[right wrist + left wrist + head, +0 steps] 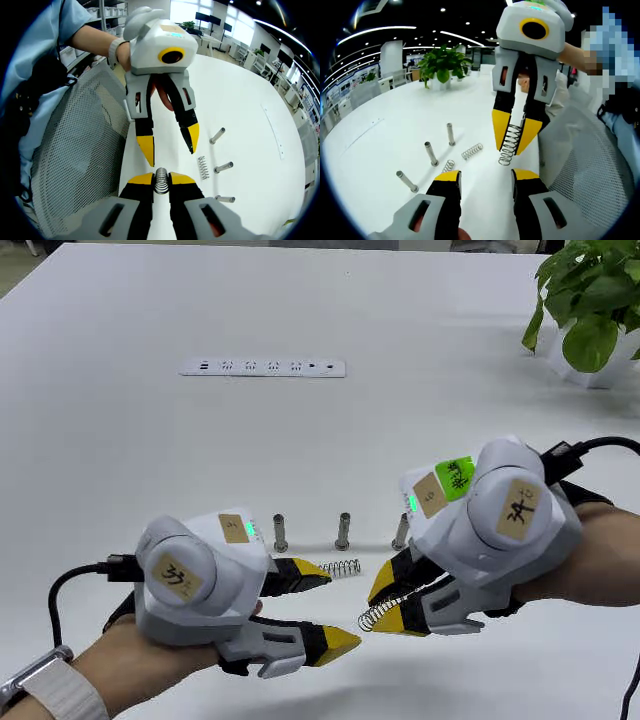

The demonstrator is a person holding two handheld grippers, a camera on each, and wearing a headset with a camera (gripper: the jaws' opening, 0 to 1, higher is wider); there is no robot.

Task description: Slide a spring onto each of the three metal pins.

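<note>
A plain white worktop (120,440) spreads out ahead, with a white power strip (262,367) lying flat at its far middle and a potted plant (590,300) at the far right. The left gripper view shows an open office beyond it, lit by ceiling lights. In the right gripper view a mesh chair (75,150) stands at the worktop's near edge.

Three bare metal pins stand upright in a row near the person: the left pin (280,532), the middle pin (343,530) and the right pin (401,532). One loose spring (342,567) lies on the worktop just on the near side of the middle pin. A second loose spring (449,165) lies just beyond one jaw tip of the left hand-held gripper (335,608). That gripper's jaws are spread wide and hold nothing.

The right hand-held gripper (388,605) has its jaws pinched on a third spring (510,145), which sticks out past the yellow tips towards the left one. It is held above the worktop, near the right pin.

Both hands sit low at the near edge, and the two grippers are turned inward to face each other, tips close but apart. The left wrist wears a pale band (60,690).
</note>
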